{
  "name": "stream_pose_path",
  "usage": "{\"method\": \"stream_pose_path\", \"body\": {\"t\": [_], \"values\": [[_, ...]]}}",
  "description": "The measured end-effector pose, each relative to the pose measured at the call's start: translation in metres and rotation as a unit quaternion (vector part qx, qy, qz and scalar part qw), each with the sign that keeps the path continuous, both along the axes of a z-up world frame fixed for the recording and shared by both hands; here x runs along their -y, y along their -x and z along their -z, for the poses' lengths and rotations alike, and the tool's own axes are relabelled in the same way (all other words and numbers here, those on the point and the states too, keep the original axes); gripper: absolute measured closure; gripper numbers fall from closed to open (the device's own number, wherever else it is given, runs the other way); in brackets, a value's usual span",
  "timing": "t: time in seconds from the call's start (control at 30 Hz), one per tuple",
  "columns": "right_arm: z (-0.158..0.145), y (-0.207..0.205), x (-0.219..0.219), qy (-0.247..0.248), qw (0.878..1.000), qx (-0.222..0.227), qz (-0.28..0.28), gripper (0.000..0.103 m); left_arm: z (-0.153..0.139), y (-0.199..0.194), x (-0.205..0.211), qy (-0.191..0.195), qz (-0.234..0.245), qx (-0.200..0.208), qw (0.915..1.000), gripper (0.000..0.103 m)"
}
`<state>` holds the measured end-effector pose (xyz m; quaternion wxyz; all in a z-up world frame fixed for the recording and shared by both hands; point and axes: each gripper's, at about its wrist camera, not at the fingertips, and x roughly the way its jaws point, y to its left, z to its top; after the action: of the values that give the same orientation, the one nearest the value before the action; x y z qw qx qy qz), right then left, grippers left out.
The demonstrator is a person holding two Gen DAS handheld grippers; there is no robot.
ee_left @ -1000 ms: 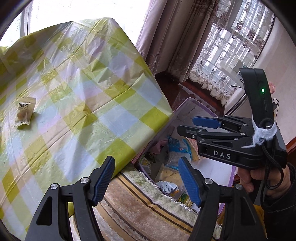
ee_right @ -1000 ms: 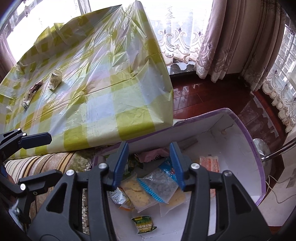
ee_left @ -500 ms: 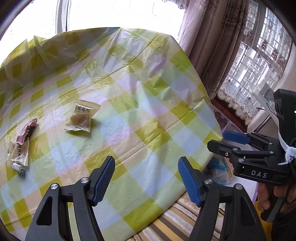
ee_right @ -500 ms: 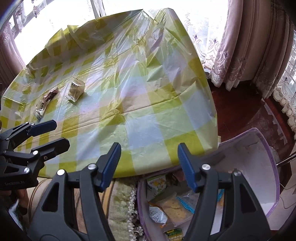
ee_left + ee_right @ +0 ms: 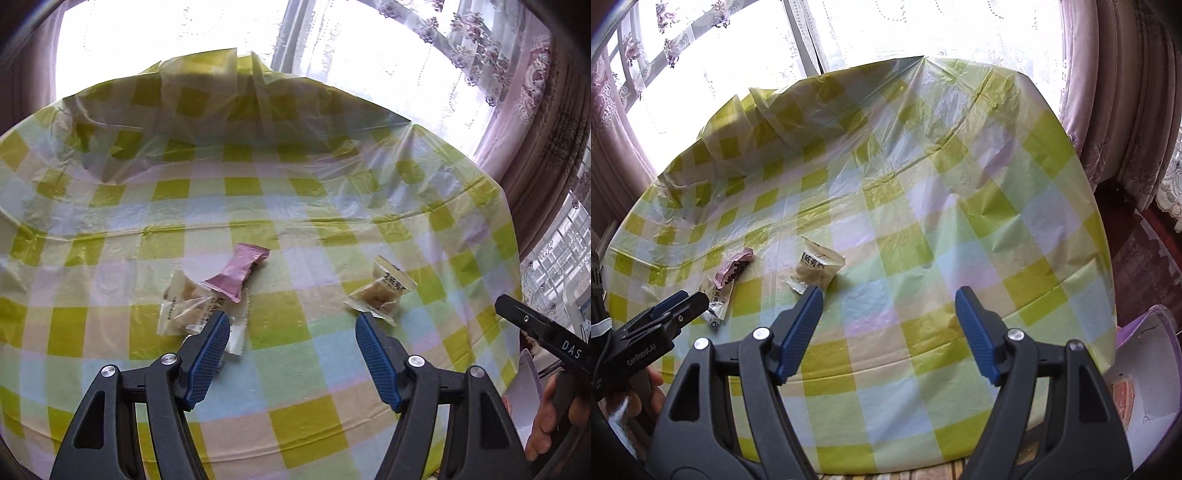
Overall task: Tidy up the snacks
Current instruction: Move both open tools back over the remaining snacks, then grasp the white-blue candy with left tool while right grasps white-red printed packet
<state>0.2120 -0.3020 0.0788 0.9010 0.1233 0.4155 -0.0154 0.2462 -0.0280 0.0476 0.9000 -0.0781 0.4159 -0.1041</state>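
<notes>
Three wrapped snacks lie on the checked tablecloth (image 5: 295,206). A pink packet (image 5: 240,271) rests across a clear packet with a pale cake (image 5: 184,302). A second clear cake packet (image 5: 380,293) lies to the right, apart from them. My left gripper (image 5: 291,325) hovers open over the cloth between the packets, nothing in it. In the right wrist view my right gripper (image 5: 888,295) has its jaws opening and empty; the lone cake packet (image 5: 818,269) lies just beyond its left fingertip, and the pink packet (image 5: 733,267) lies further left.
A purple-rimmed white box (image 5: 1152,373) holding snacks stands on the floor past the table's right edge. Curtains (image 5: 1108,92) and bright windows run behind the table. A hand (image 5: 546,424) carries the right gripper's body (image 5: 543,328) at the edge of the left wrist view.
Both grippers swung from over the floor box to over the table. The right gripper's jaws widened. The three packets came into close view ahead of the left gripper.
</notes>
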Motion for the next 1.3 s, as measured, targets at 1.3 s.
{"method": "stream_pose_path", "body": {"t": [1.3], "values": [[0.092,-0.085,-0.095,0.066,0.997,-0.032,0.015,0.026,0.069,-0.004,-0.030,-0.063,0.041,0.005,0.9972,0.068]]}}
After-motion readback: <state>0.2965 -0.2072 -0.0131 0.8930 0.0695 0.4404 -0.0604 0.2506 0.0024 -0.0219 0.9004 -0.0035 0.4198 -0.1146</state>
